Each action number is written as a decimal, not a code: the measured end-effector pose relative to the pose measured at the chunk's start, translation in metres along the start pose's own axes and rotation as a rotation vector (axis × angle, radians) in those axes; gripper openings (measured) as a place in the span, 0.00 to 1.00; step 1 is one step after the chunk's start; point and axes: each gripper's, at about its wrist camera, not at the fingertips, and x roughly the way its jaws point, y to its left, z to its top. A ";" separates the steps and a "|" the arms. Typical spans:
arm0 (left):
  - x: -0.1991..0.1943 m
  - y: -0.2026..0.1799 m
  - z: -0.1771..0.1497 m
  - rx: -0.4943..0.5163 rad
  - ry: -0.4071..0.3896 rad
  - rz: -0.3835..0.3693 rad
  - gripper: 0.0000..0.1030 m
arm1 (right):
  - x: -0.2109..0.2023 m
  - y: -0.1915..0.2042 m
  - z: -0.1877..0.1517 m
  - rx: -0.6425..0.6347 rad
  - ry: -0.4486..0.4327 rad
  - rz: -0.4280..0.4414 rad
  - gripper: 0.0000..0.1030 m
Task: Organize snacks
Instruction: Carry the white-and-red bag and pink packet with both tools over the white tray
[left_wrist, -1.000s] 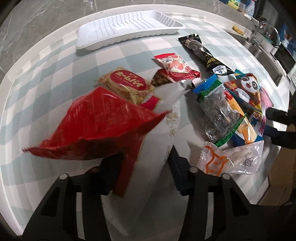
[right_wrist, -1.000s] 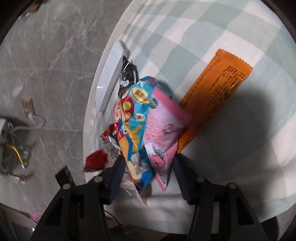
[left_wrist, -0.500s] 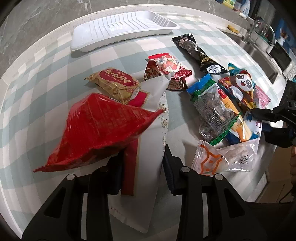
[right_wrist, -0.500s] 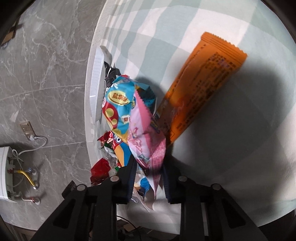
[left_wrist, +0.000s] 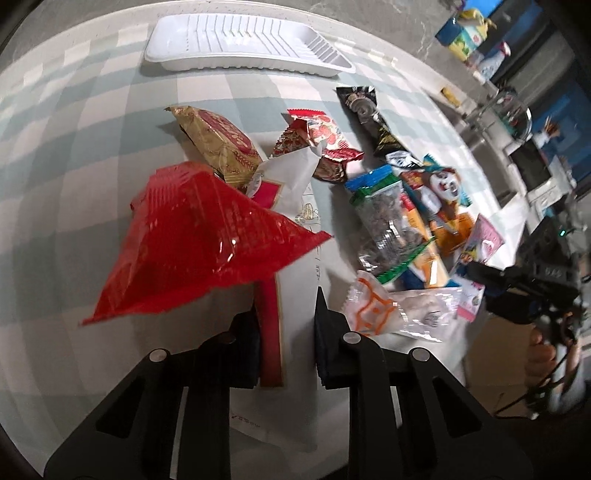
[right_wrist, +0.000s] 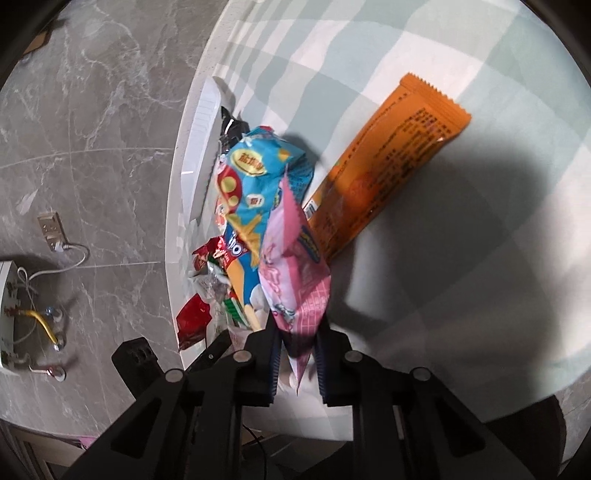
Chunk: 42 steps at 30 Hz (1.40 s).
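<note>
My left gripper (left_wrist: 286, 325) is shut on a white and red paper packet (left_wrist: 291, 206), with a red foil bag (left_wrist: 199, 240) resting over its left finger. My right gripper (right_wrist: 297, 343) is shut on a pink snack packet (right_wrist: 291, 266) and holds it up off the checked tablecloth; it also shows at the right of the left wrist view (left_wrist: 517, 288). A blue snack bag (right_wrist: 255, 184) leans against the pink one. An orange bar wrapper (right_wrist: 388, 162) lies flat behind them. A white tray (left_wrist: 243, 48) stands at the table's far side.
Several snacks lie in a heap between the grippers: a gold and red packet (left_wrist: 218, 140), a strawberry packet (left_wrist: 325, 133), a black packet (left_wrist: 373, 118), a clear seed bag (left_wrist: 388, 229), a panda packet (left_wrist: 443, 188), a clear orange-print packet (left_wrist: 388, 310). A sink (left_wrist: 491, 147) lies beyond the table's right edge.
Both grippers have closed, the left on the white and red packet, the right on the pink packet. The pink packet has been lifted upright off the cloth.
</note>
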 end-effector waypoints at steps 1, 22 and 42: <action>-0.003 -0.001 -0.001 -0.008 -0.004 -0.014 0.19 | -0.002 0.002 0.000 -0.007 -0.004 0.001 0.17; -0.096 -0.036 0.037 -0.006 -0.142 -0.292 0.19 | -0.014 0.061 0.021 -0.133 -0.025 0.085 0.17; -0.080 0.039 0.169 -0.133 -0.205 -0.261 0.19 | 0.039 0.154 0.104 -0.290 -0.016 0.062 0.17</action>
